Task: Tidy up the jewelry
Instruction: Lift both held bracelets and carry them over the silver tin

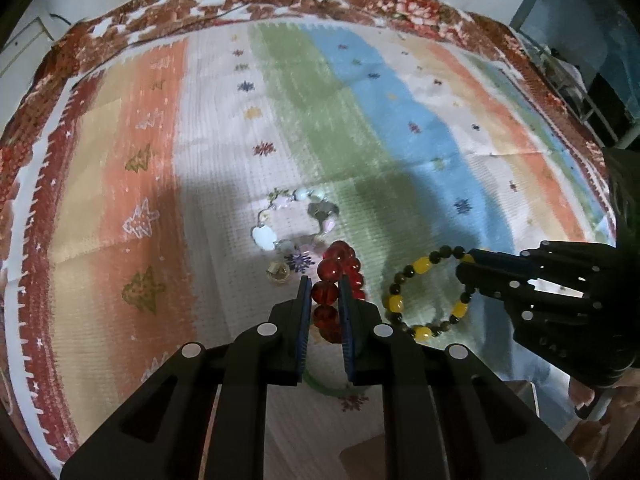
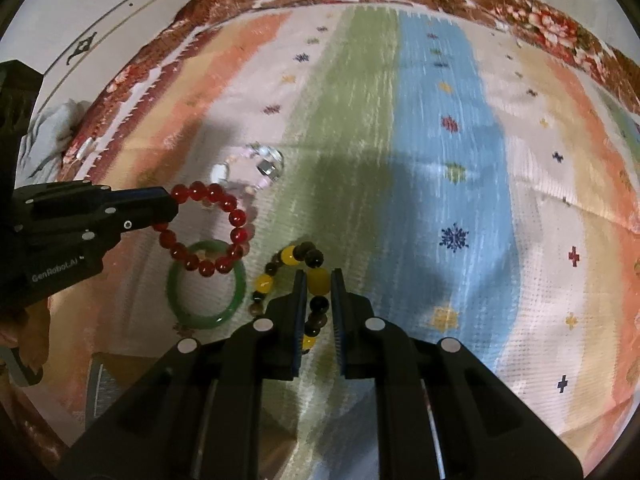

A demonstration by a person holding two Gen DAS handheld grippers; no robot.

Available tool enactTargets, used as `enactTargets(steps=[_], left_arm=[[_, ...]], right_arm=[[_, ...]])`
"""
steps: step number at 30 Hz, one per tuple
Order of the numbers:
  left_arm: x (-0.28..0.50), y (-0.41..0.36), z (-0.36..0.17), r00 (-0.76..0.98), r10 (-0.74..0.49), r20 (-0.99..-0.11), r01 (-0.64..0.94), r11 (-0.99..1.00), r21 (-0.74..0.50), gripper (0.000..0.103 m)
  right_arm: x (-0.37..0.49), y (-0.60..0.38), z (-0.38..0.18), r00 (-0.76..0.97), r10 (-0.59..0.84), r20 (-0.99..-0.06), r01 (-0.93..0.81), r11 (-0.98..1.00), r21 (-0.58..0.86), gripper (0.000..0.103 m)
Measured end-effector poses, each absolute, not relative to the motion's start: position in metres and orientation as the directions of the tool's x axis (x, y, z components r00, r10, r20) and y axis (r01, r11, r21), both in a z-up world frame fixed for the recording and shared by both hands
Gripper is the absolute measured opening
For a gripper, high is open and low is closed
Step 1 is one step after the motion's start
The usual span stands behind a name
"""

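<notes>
left gripper (image 1: 325, 300) nearly closed, pinching red bead bracelet (image 2: 208, 228) above green bangle (image 2: 206, 284). right gripper (image 2: 318, 292) likewise clamps yellow-and-brown bracelet (image 1: 428, 296) over striped cloth (image 1: 360, 120). beads look hard, slick, loosely strung; best gripped across one bead.

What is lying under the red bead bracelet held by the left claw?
A green bangle lies on the striped cloth beneath the red bead bracelet. The beads cross its far rim, hiding that part. Whether they touch cannot be told.
</notes>
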State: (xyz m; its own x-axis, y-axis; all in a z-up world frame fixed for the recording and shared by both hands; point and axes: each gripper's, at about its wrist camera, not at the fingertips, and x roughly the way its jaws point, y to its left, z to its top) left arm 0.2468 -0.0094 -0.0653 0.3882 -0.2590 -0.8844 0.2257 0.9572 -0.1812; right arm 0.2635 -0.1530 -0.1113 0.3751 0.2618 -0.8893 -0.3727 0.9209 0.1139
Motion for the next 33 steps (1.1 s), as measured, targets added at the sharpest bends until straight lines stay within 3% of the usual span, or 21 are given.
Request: enactTargets(steps=[33], left_arm=[[0.182, -0.011, 0.000, 0.502, -0.338, -0.796, 0.274, 0.935, -0.224, 0.013]], right_arm=[[0.190, -0.153, -0.034, 0.513, 0.358, -0.780, -0.418, 0.898, 0.138, 0.013]])
